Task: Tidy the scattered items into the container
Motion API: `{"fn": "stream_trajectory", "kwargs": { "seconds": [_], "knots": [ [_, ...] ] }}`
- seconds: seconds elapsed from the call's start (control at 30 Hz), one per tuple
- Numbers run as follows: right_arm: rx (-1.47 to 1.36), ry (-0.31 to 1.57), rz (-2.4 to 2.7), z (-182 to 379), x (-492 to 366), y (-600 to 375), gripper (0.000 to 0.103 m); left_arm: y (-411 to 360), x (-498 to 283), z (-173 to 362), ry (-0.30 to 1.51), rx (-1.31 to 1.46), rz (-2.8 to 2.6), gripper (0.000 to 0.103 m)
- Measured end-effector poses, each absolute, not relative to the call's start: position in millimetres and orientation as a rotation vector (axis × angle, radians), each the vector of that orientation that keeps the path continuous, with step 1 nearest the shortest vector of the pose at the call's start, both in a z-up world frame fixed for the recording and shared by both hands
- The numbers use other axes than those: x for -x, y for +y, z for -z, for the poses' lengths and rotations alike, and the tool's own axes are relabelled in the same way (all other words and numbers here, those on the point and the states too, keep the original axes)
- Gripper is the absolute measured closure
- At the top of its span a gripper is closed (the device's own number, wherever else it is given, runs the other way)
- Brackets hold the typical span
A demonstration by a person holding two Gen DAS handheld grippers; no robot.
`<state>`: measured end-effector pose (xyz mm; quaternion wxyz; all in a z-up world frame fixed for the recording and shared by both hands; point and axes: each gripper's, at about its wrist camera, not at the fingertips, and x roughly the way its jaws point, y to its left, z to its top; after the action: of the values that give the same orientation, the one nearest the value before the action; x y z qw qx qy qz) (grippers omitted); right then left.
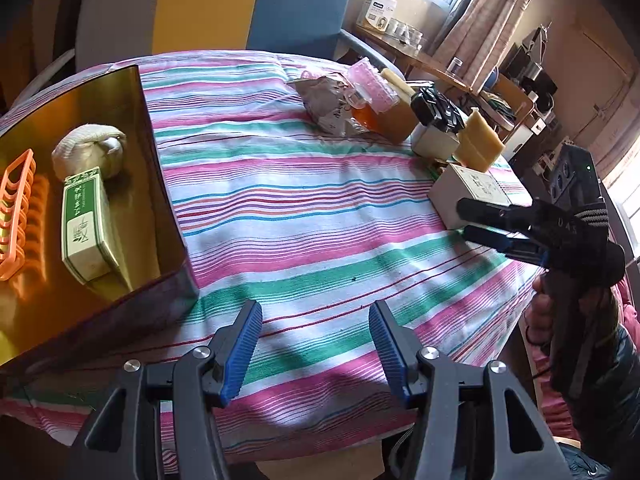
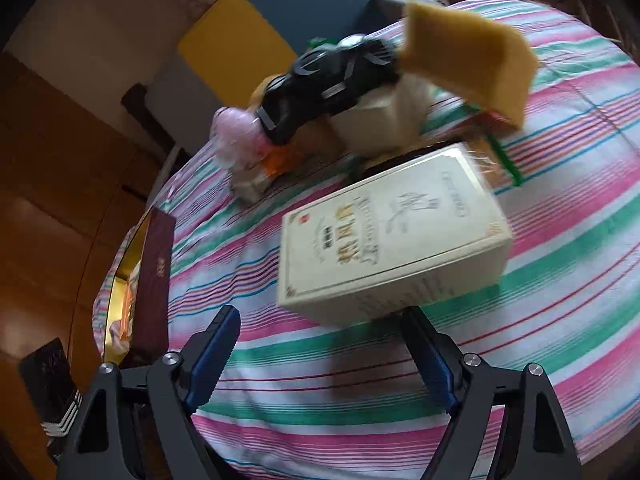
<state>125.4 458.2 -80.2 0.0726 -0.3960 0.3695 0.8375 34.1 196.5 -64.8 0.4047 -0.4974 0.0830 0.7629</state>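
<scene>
Right gripper (image 2: 320, 356) closing in on cream box (image 2: 394, 236)
Jaws spread wide, straddling the box's near edge to take its width; left gripper (image 1: 316, 344) idling released beside the gold container (image 1: 168, 216), box well apart from it.

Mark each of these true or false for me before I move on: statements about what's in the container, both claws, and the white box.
1. The green and white box lies inside the gold-lined container. True.
2. The left claw is shut on an item. False: it is open and empty above the striped tablecloth.
3. The right claw is open, with the white box just ahead of it. True.
4. The orange rack lies out on the tablecloth. False: it is in the container.
5. The yellow sponge is already in the container. False: it sits among the scattered items beyond the white box.
</scene>
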Motion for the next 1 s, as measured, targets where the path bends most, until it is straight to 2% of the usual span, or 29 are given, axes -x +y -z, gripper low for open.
{"fn": "stream_trajectory", "kwargs": {
  "seconds": [0.2, 0.3, 0.47, 0.53, 0.6, 0.67, 0.8, 1.0],
  "knots": [
    [1.318, 1.143, -2.652, 79.1, -104.2, 405.8, 0.019, 198.2, -34.9, 63.0, 0.226, 1.238, -1.912, 0.046],
    [1.293, 1.112, -2.675, 67.3, -115.6, 406.3, 0.019, 206.8, -37.8, 63.3, 0.245, 1.228, -1.887, 0.046],
    [1.057, 1.128, -2.628, 37.3, -161.8, 447.6, 0.018, 223.5, -43.3, 66.0, 0.27, 1.22, -1.84, 0.046],
    [0.933, 1.144, -2.573, 26.7, -180.7, 471.2, 0.015, 228.1, -44.9, 67.8, 0.278, 1.222, -1.825, 0.046],
    [0.859, 1.171, -2.488, 29.2, -190.6, 492.9, 0.011, 228.5, -45.3, 69.9, 0.28, 1.231, -1.822, 0.046],
    [0.837, 1.213, -2.409, 39.7, -191.3, 511.3, 0.011, 225.8, -42.6, 70.5, 0.276, 1.241, -1.834, 0.046],
    [0.847, 1.301, -2.366, 57.6, -175.2, 522.4, 0.011, 218.3, -34.2, 70.5, 0.255, 1.261, -1.865, 0.046],
    [1.04, 1.421, -2.636, 61.2, -123.1, 465.8, 0.011, 210.9, -25.4, 70.8, 0.236, 1.281, -1.894, 0.046]
  ]
}}
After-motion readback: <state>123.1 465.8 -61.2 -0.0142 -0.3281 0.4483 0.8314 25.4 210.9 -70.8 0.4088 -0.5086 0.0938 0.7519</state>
